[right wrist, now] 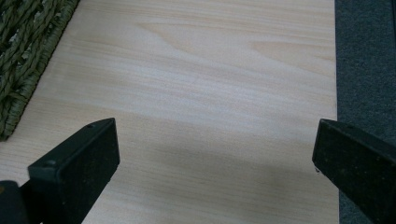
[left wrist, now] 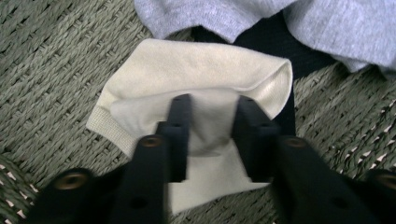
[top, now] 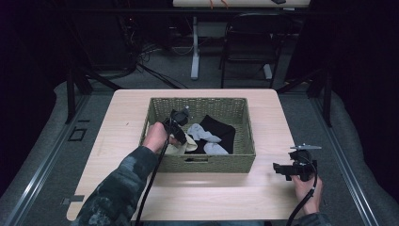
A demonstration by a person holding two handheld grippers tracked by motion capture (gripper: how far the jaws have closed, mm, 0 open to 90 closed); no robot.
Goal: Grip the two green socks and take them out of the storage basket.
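Observation:
A cream sock point(left wrist: 196, 70) lies on the floor of a woven green basket point(top: 202, 163), at its front left. My left gripper point(left wrist: 212, 121) reaches down into the basket point(left wrist: 51, 70), its two black jaws pinching a fold of this sock between them. From above, the left gripper point(top: 181, 135) sits over the cream sock point(top: 180, 147). Two grey socks point(top: 201, 132) and a black cloth point(top: 222, 127) lie beside it. My right gripper point(top: 278, 168) rests open and empty over the bare wooden table point(right wrist: 210, 70), to the right of the basket.
The basket's corner point(right wrist: 23, 56) edges the right gripper view at the left, and the table's right edge with grey carpet point(right wrist: 364, 56) lies close by. Beyond the table stand a folding chair point(top: 249, 42) and a desk leg point(top: 195, 47).

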